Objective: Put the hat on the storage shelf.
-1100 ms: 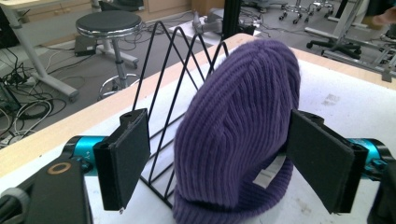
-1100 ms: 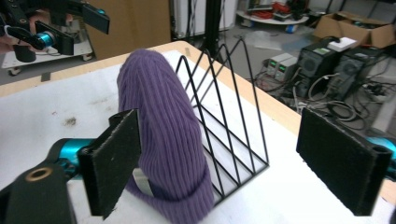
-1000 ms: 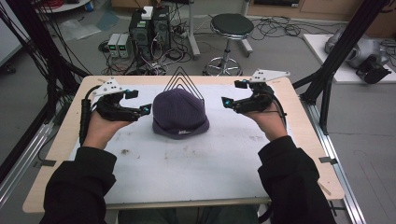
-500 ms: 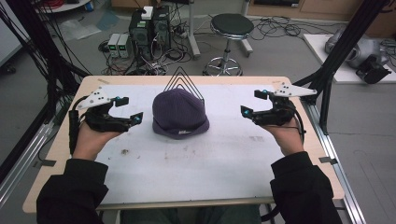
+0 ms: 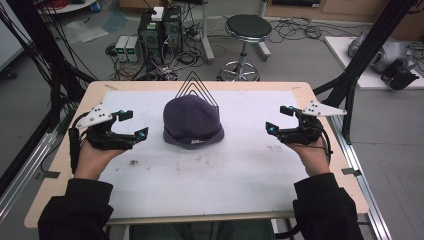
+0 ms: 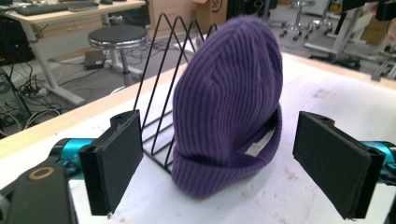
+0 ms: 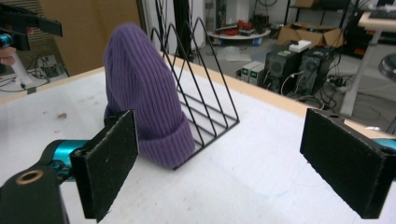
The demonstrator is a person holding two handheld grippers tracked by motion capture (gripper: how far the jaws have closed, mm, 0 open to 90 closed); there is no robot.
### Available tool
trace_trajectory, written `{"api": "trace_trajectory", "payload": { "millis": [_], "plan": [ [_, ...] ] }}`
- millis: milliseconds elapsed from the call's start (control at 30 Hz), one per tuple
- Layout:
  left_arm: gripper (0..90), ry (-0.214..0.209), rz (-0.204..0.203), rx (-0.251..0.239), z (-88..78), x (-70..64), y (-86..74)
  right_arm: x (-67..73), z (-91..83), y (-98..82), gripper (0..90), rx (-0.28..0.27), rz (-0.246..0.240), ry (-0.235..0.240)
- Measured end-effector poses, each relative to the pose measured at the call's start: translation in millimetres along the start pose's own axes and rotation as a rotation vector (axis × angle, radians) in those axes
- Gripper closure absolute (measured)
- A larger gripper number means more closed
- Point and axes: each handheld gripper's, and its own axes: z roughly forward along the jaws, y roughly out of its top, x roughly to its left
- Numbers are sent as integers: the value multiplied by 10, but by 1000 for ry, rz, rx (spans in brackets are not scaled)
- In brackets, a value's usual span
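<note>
Forearms come in low over the white-topped bench, the left gripper and right gripper each with jaws spread wide and empty, well apart on either side of a purple beanie propped against a black wire rack beyond.

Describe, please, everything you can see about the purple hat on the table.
The purple hat is a ribbed knit beanie with a folded cuff and a small pale label at the cuff. It stands upright, pulled over the front of a black wire rack, its cuff resting on the white table cover. Neither hand-held gripper touches it; both are held off to its sides.
</note>
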Motion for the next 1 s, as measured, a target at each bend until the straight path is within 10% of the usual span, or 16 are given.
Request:
{"api": "trace_trajectory", "payload": {
  "millis": [400, 1000],
  "plan": [
    [163, -1, -8, -51, -54, -135, -180, 107, -93, -436, 108, 8, 21, -24],
    [164, 20, -29, -14, -7, -202, -315, 103, -178, -450, 108, 4, 23, -42]
  ]
}}
